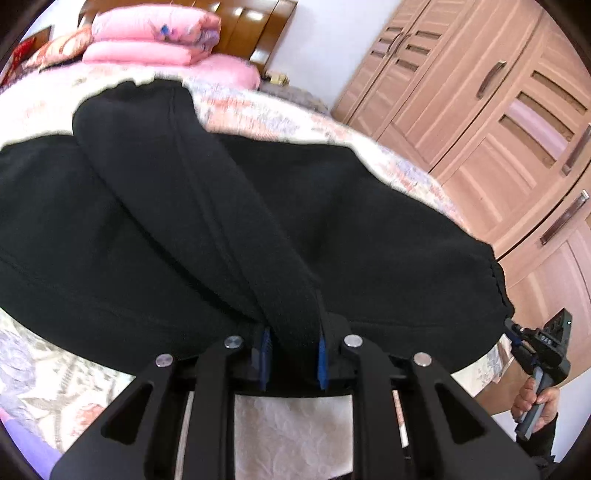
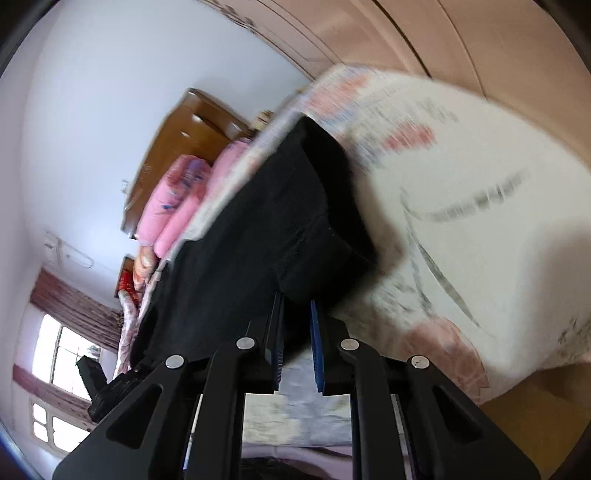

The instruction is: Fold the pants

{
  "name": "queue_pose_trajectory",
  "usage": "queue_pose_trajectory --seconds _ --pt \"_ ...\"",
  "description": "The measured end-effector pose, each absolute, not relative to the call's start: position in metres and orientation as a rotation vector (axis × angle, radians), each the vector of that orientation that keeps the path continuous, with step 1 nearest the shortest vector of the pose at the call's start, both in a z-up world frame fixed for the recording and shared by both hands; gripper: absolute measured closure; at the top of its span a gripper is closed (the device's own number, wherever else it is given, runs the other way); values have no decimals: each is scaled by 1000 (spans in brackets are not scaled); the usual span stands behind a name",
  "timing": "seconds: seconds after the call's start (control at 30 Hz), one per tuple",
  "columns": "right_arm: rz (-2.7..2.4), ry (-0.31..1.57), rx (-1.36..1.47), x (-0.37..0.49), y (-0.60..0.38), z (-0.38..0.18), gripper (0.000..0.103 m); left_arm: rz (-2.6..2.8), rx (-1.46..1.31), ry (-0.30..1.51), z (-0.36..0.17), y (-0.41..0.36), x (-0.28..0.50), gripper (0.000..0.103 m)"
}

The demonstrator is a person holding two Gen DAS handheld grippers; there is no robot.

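The left gripper has its blue-padded fingers pinching a thick bunch of the black pants, the cloth filling the narrow gap between the two pads. From that grip a long rolled or folded ridge of the fabric runs away up and to the left, lying over the wider spread of the garment, which covers much of the floral bedspread. At the far right edge of the left wrist view the right gripper touches the gathered hem corner of the pants, with a hand around its handle.

In the right wrist view, which is blurred, the right gripper has its fingers drawn close together with a fold of the black pants caught between their tips; the cloth hangs from there and stretches back over the bedspread. Beyond the pants, at the head of the bed, lies a stack of folded pink quilts before a wooden headboard. A wooden wardrobe stands to the right of the bed.
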State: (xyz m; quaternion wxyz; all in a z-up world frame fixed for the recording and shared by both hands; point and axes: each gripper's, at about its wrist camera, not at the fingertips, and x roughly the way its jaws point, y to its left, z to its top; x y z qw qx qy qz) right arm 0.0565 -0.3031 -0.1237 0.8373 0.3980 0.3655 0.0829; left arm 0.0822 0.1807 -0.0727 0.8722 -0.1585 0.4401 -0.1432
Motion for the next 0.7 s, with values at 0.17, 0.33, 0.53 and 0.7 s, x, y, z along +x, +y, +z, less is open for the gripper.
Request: queue_pose_trajectory --seconds 0.17,0.33,0.53,0.7 --pt "166 765 827 51 -301 -118 90 -297 -322 905 -74 179 85 83" --pt "158 766 795 50 -298 -121 89 -309 -326 897 -76 176 85 76" --pt "18 763 614 28 -290 -90 61 -164 -194 830 -53 174 74 17" --pt "111 669 336 41 -241 -47 61 -68 -173 661 -13 183 63 13"
